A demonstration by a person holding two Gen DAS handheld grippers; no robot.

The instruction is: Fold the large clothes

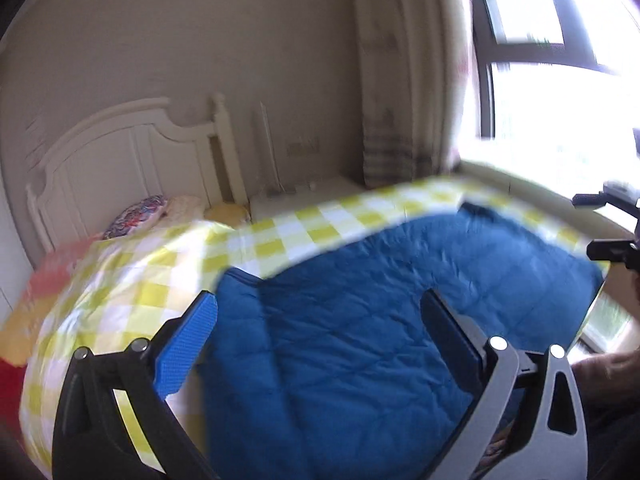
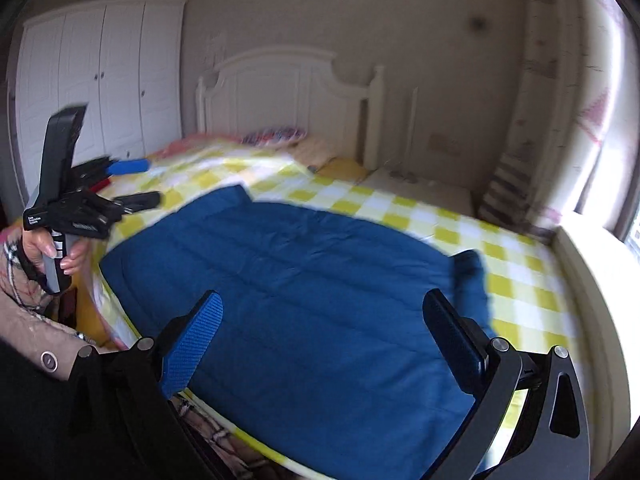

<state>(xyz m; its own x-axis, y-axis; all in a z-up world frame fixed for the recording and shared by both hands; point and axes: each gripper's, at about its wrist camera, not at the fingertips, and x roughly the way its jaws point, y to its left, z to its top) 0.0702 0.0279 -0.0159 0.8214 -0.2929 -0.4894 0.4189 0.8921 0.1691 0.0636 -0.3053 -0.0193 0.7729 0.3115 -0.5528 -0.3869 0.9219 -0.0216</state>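
A large blue quilted garment [image 2: 288, 292] lies spread flat on the bed's yellow-and-white checked sheet [image 2: 520, 280]; in the left wrist view the garment [image 1: 360, 340] fills the lower middle. My left gripper [image 1: 320, 312] hovers above its near part, jaws wide apart, nothing between the blue pads [image 1: 188, 344]. My right gripper [image 2: 324, 312] also hangs over the garment, wide open and empty. The left gripper [image 2: 136, 184] shows at the left of the right wrist view, held by a hand [image 2: 44, 248], its fingers spread over the bed's left side.
A white headboard [image 2: 280, 92] and a patterned pillow [image 2: 276, 136] stand at the far end. A white wardrobe [image 2: 100, 80] is at the left, a nightstand [image 2: 420, 192], curtain [image 1: 400, 100] and bright window [image 1: 560, 100] at the right. A person's sleeve [image 2: 24, 320] is at lower left.
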